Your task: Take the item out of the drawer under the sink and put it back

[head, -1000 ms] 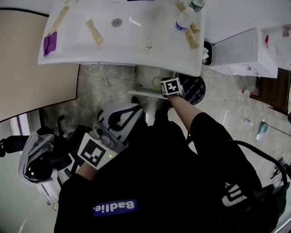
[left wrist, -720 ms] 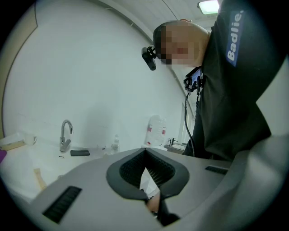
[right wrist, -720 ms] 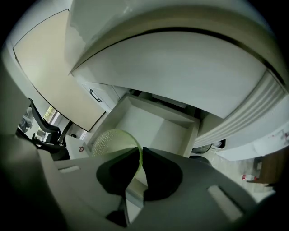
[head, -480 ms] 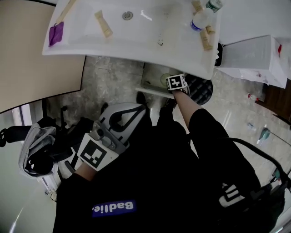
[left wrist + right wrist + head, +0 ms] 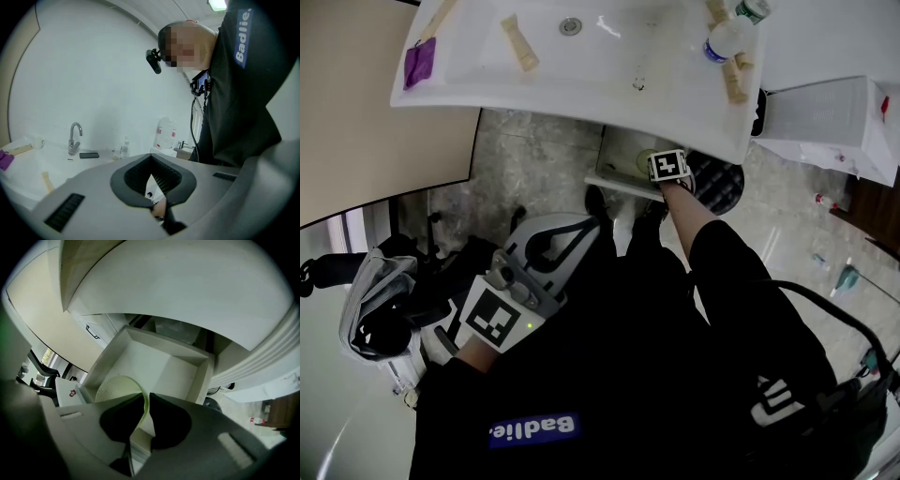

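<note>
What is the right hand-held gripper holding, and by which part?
The right hand-held gripper pinches a pale green round item by its thin edge, above the open drawer.

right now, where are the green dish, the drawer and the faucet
green dish (image 5: 115,389), right gripper view, dimpled face
drawer (image 5: 161,364), right gripper view, bare floor
faucet (image 5: 73,140), left gripper view, upright stem

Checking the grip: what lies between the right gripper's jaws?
The rim of a pale green round dish, pinched by the right gripper over the open white drawer; right gripper view shows it.
</note>
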A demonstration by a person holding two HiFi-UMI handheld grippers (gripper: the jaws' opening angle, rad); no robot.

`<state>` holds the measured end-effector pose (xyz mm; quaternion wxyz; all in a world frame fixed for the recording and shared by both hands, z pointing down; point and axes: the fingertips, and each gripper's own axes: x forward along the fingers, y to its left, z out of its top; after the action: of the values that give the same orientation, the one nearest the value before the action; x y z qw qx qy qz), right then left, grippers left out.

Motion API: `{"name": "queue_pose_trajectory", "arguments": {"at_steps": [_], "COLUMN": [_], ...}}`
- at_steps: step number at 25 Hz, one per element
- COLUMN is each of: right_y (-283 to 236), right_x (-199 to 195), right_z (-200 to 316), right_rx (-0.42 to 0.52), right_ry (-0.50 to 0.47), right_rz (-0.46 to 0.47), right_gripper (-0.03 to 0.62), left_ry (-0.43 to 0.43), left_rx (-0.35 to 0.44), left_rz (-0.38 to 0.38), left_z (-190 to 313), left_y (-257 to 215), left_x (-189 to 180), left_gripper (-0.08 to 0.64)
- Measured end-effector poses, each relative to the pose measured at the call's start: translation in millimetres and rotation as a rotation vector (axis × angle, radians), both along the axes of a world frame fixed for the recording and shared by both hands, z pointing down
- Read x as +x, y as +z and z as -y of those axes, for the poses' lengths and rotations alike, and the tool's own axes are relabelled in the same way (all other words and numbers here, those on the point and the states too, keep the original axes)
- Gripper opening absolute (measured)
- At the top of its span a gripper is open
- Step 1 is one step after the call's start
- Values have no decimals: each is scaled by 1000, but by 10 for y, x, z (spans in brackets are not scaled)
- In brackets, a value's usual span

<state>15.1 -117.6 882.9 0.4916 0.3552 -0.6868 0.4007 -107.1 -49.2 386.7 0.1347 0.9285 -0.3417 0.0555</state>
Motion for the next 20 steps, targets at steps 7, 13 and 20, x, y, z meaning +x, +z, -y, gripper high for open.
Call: {"name": "queue_pose_trajectory", "arguments": {"at_steps": [7,13,20], "right_y": [-163,-562,-1222], "right_x": [-35,-23,18], "right_z": [-6,-77,-190], "right_rx": [10,63,166], "right_ry": [-17,-42,-79], "right_rz": [48,89,144], "right_gripper": [125,129,129], "left_ry": [-1,-1,17], "left_rx": [17,52,97], "left_rz": [-19,-62,-101], "left_z": [10,-3,-63], "left_y": [-52,-176,-351], "left_x": [-23,17,107], "left_gripper": [5,5,5]}}
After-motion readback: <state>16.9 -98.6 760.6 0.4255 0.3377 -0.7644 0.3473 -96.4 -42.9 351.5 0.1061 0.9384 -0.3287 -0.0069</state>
